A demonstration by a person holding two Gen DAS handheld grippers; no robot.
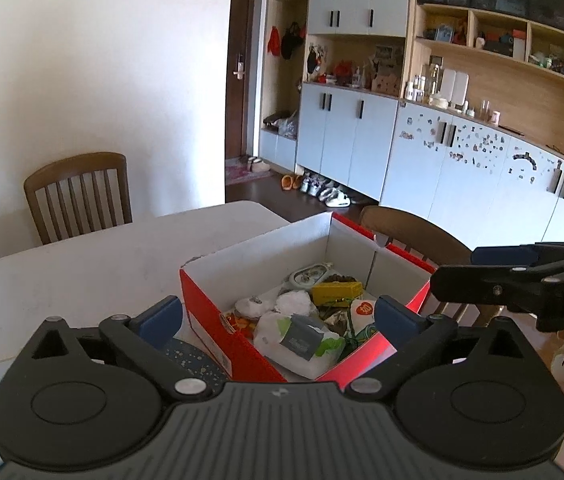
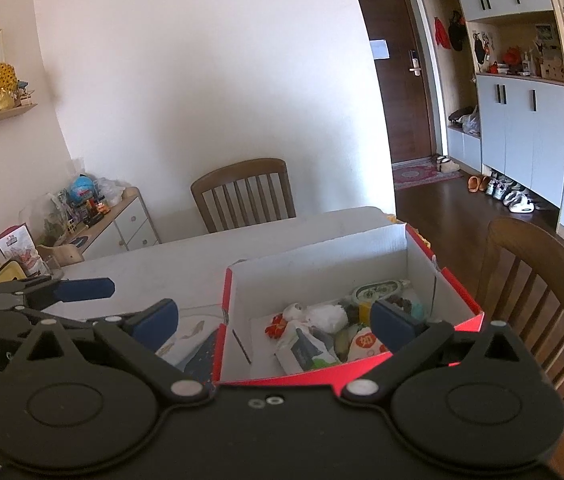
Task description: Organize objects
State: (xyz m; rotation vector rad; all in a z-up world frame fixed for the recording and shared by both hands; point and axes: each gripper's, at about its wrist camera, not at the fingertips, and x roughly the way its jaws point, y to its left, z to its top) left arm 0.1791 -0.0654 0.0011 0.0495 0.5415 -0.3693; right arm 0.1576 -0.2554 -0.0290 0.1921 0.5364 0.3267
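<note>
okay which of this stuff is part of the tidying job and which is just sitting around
Part of the job: red box, wipes pack, yellow packet, both open grippers, left and right.
Lying about: wooden chairs, shoes, cabinets.

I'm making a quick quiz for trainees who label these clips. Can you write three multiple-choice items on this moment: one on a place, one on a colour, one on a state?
1. Where does the yellow box lie?
A. inside the cardboard box
B. on a chair
C. on the floor

2. What colour is the outside of the cardboard box?
A. green
B. red
C. black

3. How does the left tool stand?
A. shut on a packet
B. shut, empty
C. open, empty

Answers: 1 A, it sits among the packets within the white walls. 2 B, the outer wall is red. 3 C, its blue pads stand wide apart with nothing pressed between them.
</note>
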